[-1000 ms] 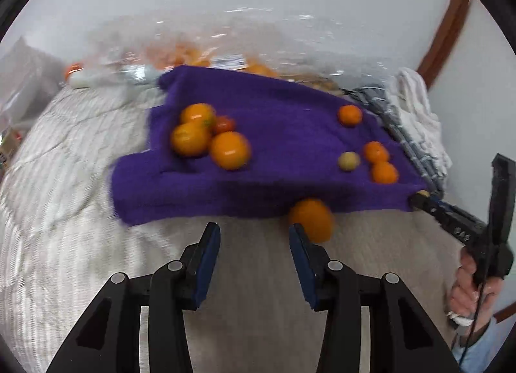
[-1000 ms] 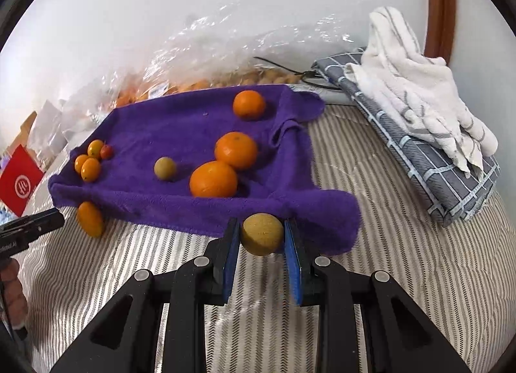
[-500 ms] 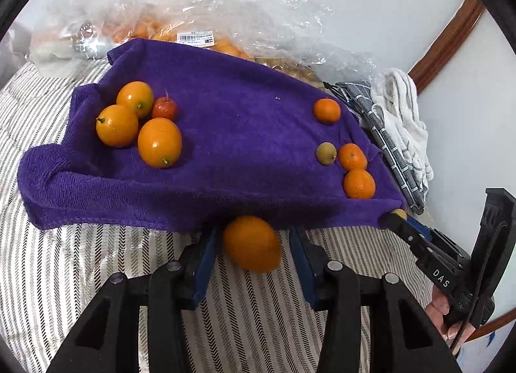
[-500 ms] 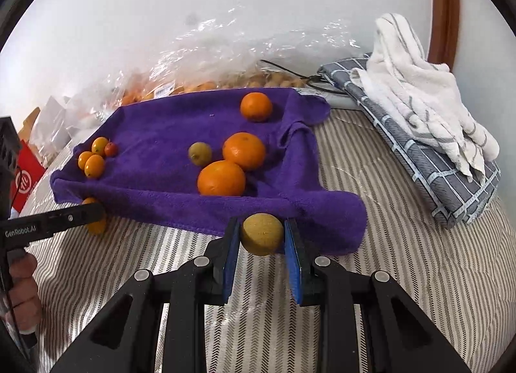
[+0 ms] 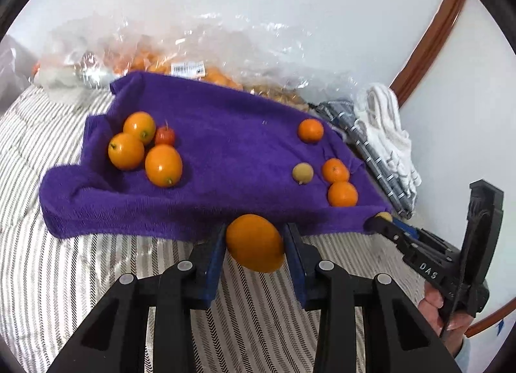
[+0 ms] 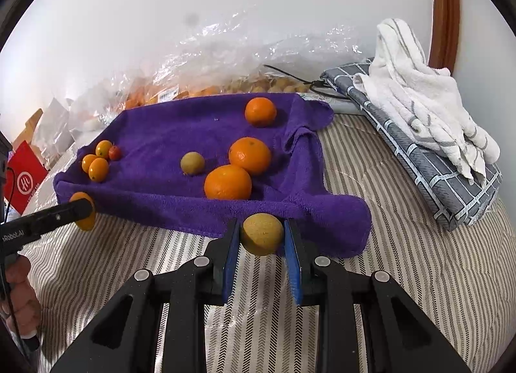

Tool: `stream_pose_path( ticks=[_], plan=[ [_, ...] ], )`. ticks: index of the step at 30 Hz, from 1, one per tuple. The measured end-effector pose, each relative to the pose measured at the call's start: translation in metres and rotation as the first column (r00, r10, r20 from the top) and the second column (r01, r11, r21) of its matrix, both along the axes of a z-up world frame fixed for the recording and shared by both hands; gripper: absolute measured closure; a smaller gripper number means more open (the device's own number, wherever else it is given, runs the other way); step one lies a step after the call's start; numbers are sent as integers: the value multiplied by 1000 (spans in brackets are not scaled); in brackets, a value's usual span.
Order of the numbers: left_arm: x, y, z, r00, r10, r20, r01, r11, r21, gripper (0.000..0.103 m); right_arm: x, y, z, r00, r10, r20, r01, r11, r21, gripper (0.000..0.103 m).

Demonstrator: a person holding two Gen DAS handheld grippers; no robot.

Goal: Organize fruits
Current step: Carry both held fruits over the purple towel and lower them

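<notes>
Two fruits are in my tools at once. My left gripper [image 5: 254,245] is closing its jaws around an oval orange fruit [image 5: 255,243] just off the near edge of the purple towel [image 5: 225,134], above the striped bed cover [image 5: 64,276]; the blue pads look to be touching its sides. My right gripper [image 6: 262,237] is pinching a small yellow-brown fruit [image 6: 262,233] near the towel's near right corner, pads pressed to both sides. On the towel, three oval orange fruits [image 5: 146,150] and a small red fruit [image 5: 165,136] cluster toward the left edge, while three round oranges [image 5: 333,166] and a second yellow-brown fruit [image 5: 302,173] sit toward the right edge. The risk I see is on the left: the oval fruit is smooth and wider than the pads, so if I lift before the squeeze is firm, or catch it off centre, it could squirt out and roll down the soft cover. Dragging either tool over the rumpled near edge could also tug the towel and send the sorted groups rolling together. A second ago my left jaws stood spread with the orange fruit ahead of them and untouched at the towel's edge; now it sits between them. The right grip looks unchanged.
</notes>
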State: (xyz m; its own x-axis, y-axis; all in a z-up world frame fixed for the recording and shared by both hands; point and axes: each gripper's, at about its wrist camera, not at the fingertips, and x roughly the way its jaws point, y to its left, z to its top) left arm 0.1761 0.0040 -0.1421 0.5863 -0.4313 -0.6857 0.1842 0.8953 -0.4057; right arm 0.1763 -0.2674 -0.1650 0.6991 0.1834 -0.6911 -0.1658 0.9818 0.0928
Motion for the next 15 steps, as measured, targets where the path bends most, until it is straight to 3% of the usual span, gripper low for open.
stream_pose_path(
  ticks=[15],
  plan=[
    [-5,24,22,991,88,105,-93,995,40,68,-5,7,4,998,61,29,-64,990,125,76]
  ],
)
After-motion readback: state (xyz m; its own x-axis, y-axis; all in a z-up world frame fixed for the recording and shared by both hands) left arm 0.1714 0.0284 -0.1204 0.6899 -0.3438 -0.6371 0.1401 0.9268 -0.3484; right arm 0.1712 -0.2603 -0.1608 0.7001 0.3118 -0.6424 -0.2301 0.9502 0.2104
